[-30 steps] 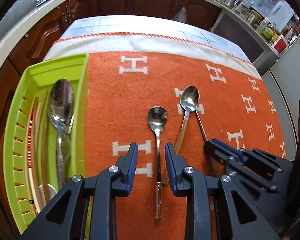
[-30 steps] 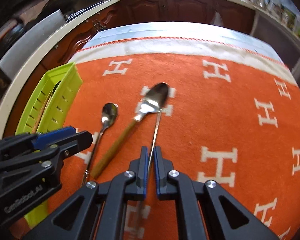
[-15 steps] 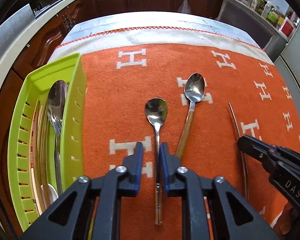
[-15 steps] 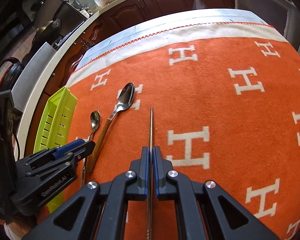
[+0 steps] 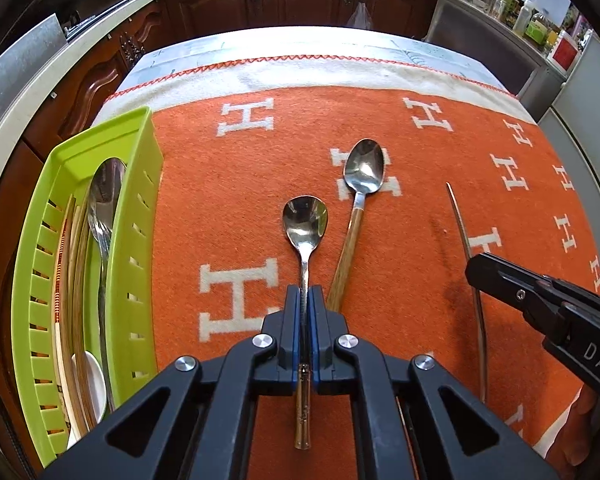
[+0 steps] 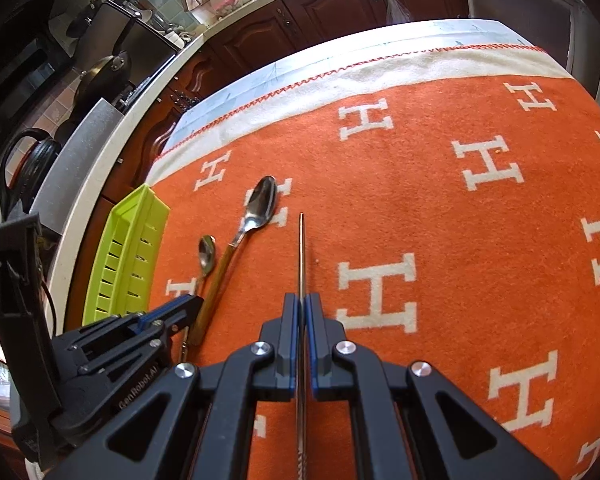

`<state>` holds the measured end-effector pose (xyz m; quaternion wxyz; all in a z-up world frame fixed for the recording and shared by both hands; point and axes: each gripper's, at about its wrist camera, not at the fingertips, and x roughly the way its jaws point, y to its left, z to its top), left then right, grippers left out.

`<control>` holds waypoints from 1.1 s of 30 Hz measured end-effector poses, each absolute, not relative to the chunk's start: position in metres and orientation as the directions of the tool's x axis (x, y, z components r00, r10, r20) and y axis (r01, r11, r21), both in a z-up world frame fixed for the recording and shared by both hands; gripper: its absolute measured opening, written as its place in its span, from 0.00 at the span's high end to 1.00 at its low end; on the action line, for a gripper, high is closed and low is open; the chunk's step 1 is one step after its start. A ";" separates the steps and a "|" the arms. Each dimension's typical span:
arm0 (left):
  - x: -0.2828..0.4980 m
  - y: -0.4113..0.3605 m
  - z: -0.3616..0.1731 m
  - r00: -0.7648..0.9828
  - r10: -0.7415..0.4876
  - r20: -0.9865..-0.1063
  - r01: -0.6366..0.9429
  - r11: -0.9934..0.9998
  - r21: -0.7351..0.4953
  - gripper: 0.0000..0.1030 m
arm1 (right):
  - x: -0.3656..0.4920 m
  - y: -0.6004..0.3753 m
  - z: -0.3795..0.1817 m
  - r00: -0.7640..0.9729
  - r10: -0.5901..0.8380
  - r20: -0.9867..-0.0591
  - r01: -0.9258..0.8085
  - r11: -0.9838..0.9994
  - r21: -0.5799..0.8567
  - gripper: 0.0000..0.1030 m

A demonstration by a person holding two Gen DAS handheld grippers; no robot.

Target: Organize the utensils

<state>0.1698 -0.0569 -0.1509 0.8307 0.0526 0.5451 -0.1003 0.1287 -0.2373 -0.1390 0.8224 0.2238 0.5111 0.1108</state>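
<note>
Left gripper (image 5: 307, 300): pads together on the stem of the small metal spoon (image 5: 305, 224), just behind the bowl. Grip set near the bowl end, probably so the long handle trails back under the tool and clears the blanket on a lift. Spoon flat on the orange blanket (image 5: 228, 208), about mid-surface, bowl toward the far edge.

Right gripper (image 6: 299, 308): clamped on a thin metal rod (image 6: 301, 248), likely a single chopstick, pinched partway along so the tip projects ahead toward the far edge. Rod apart from the spoons, toward the right edge of the blanket; whether clear of the cloth cannot be told.

Wooden-handled spoon (image 5: 356, 216): ungripped, flat on the blanket just right of the small spoon, handle angled toward the left gripper, bowl toward the far edge. Apparently next for collection.

Green slotted tray (image 5: 140, 208): along the left edge of the blanket, long axis running near to far. Holds a large metal spoon (image 5: 104, 192), wooden chopsticks and a white spoon, all laid lengthwise, evidently the sorted items. Long narrow form suits lengthwise entry only, hence the lengthwise grips.

Judged stage: both tools loaded, transfer to tray pending; one spoon left loose.
</note>
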 end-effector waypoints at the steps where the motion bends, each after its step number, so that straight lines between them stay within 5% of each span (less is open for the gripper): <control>1: 0.168 -0.057 -0.149 0.391 -0.113 -0.914 0.227 0.974 -0.023 0.99 | 0.129 -0.237 -0.138 0.456 0.419 -0.785 0.041 0.872 0.489 0.96; 21: 0.099 -0.007 -0.074 0.499 -0.258 -0.827 0.231 0.960 -0.160 0.99 | 0.106 -0.212 -0.077 0.510 0.620 -0.596 -0.161 0.750 0.642 0.97; 33: 0.069 0.074 -0.015 0.634 -0.161 -0.757 0.090 0.987 -0.135 0.98 | 0.100 -0.160 0.000 0.501 0.727 -0.471 -0.391 0.675 0.626 1.00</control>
